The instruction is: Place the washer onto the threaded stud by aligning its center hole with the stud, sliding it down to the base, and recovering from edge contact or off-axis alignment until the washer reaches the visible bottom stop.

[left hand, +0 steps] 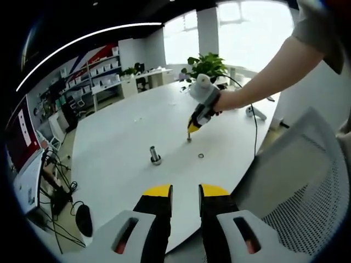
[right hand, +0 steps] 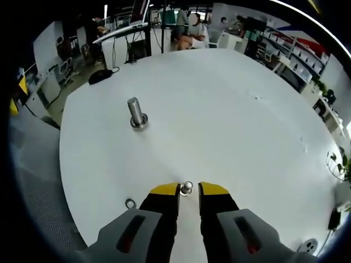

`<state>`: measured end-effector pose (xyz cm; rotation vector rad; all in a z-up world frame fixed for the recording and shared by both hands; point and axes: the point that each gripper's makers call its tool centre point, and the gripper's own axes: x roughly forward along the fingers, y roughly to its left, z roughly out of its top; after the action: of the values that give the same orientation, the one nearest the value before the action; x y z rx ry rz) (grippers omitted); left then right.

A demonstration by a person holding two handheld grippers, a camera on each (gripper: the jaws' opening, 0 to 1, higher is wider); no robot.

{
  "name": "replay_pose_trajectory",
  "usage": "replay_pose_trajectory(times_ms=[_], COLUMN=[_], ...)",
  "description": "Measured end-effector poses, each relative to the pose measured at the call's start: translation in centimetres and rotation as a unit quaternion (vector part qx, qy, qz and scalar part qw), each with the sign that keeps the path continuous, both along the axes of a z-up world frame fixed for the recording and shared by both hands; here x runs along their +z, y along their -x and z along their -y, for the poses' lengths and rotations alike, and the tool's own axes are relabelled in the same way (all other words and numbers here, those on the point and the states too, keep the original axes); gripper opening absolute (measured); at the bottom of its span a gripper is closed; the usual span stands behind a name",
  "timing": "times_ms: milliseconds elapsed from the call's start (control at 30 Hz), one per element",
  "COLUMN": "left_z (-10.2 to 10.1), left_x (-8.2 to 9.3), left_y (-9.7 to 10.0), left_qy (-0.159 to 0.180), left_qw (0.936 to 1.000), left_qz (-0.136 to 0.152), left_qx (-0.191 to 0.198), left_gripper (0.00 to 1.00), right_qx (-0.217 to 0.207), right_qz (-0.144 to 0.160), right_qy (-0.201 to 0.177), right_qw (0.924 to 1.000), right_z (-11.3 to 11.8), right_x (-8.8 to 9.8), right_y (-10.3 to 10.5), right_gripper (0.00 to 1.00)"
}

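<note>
The right tongs (right hand: 188,190) pinch a small washer (right hand: 186,188) between their tips. The stud (right hand: 136,114) stands ahead, to their left (well apart). The left tongs (left hand: 185,192) hang open, holding nothing.

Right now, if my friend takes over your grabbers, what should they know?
Left gripper: fingers a little apart, holding nothing, hovering at the table's near edge.
Right gripper: tips down by the table, with a small round metal piece between the fingers. Whether it is gripped, I cannot tell.
The stud stands upright on the table, nothing slid onto it yet.
A washer lies flat on the table, just left of the right gripper.
Left to do: lift a washer, line its hole up over the stud, slide it down to the base.
</note>
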<state>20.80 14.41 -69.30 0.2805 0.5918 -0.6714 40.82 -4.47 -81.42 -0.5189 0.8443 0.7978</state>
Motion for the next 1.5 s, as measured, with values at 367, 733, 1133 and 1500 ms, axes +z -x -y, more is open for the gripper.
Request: replay_pose_trajectory(times_ms=[367, 733, 1133, 1500], left_z=[-0.2, -0.2, 0.0, 0.0], left_x=[0.3, 0.4, 0.4, 0.4], left_y=[-0.1, -0.2, 0.0, 0.0], left_qy=[0.006, 0.004, 0.004, 0.008], left_qw=[1.0000, 0.9999, 0.9999, 0.9999], left_qz=[0.005, 0.012, 0.010, 0.009], left_qx=[0.006, 0.007, 0.000, 0.000], left_gripper=[0.17, 0.17, 0.17, 0.17], right_qx=[0.005, 0.012, 0.061, 0.076], right_qz=[-0.010, -0.025, -0.070, -0.103], right_qy=[0.011, 0.016, 0.051, 0.072], right_qw=[0.9999, 0.9995, 0.9943, 0.9891], right_z=[0.8, 0.9, -1.0, -1.9], right_x=[-0.2, -0.4, -2.5, -4.7], right_y=[1.8, 3.3, 6.1, 7.2], right_gripper=[0.17, 0.18, 0.21, 0.23])
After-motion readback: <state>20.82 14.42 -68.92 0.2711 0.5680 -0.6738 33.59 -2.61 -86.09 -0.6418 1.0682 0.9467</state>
